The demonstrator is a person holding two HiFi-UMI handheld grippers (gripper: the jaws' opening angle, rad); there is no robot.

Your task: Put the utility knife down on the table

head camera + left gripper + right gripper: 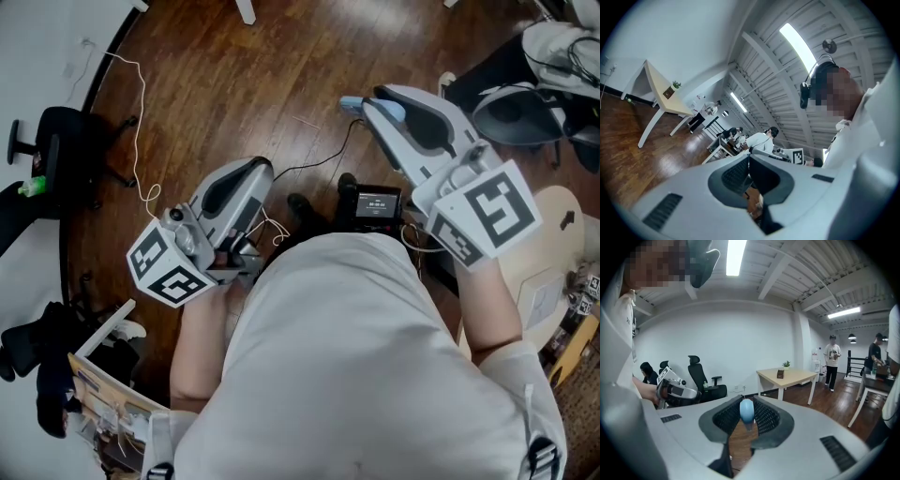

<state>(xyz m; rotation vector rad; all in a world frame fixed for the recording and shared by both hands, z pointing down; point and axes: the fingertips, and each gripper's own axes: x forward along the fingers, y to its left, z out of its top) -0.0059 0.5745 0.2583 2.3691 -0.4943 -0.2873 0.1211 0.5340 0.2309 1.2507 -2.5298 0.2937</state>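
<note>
Pale blue shows between the pads of the right tool (746,415) — it is the end of the utility knife (746,408), pinched there and held in the air over the dark wooden floor (244,84), not resting on any counter. A light wooden counter (787,376) stands well apart across the room, in front of a white wall. The left tool (749,163) has its jaws together with nothing between them. In the head view both tools sit just ahead of the person's white shirt (356,375) — left one lower, right one higher.
</note>
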